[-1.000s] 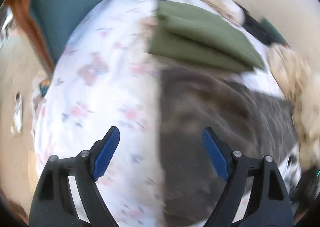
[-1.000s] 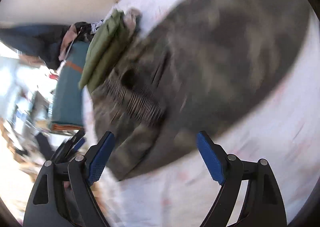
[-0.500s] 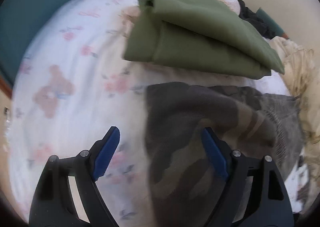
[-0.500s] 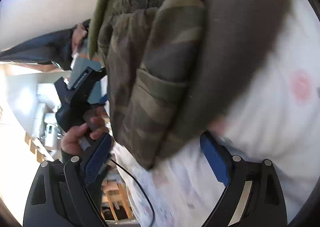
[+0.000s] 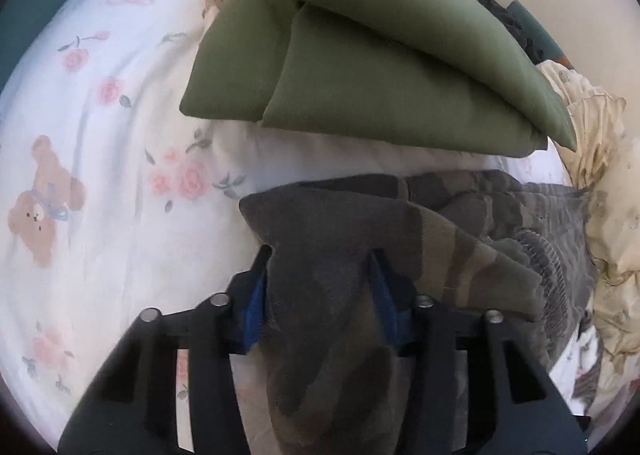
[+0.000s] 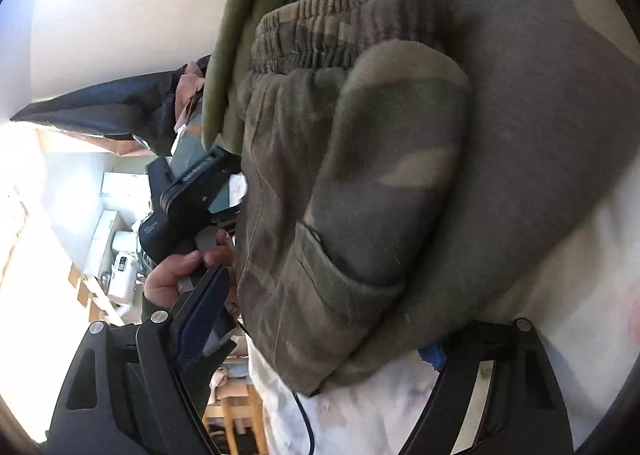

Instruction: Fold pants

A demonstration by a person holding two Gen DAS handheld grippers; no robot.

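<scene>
The camouflage pants [image 5: 400, 239] lie folded in layers on the floral bedsheet [image 5: 100, 159]. My left gripper [image 5: 320, 287] is shut on their near folded edge, with cloth bunched between the blue pads. In the right wrist view the pants [image 6: 400, 159] fill the frame, with the ribbed waistband [image 6: 340, 35] at the top. My right gripper [image 6: 320, 339] is open around the lower corner of the pants, its fingers on either side of the fold. The left gripper's body and the hand holding it show in the right wrist view [image 6: 188, 191].
A folded olive-green garment [image 5: 360, 55] lies just beyond the pants. A cream crumpled cloth [image 5: 600, 175] lies at the right. A dark garment [image 6: 120, 107] and room furniture show past the bed's edge at the left of the right wrist view.
My left gripper moved forward onto the pants' edge and closed on it. My right gripper moved closer, so that its open fingers straddle the pants' corner.
</scene>
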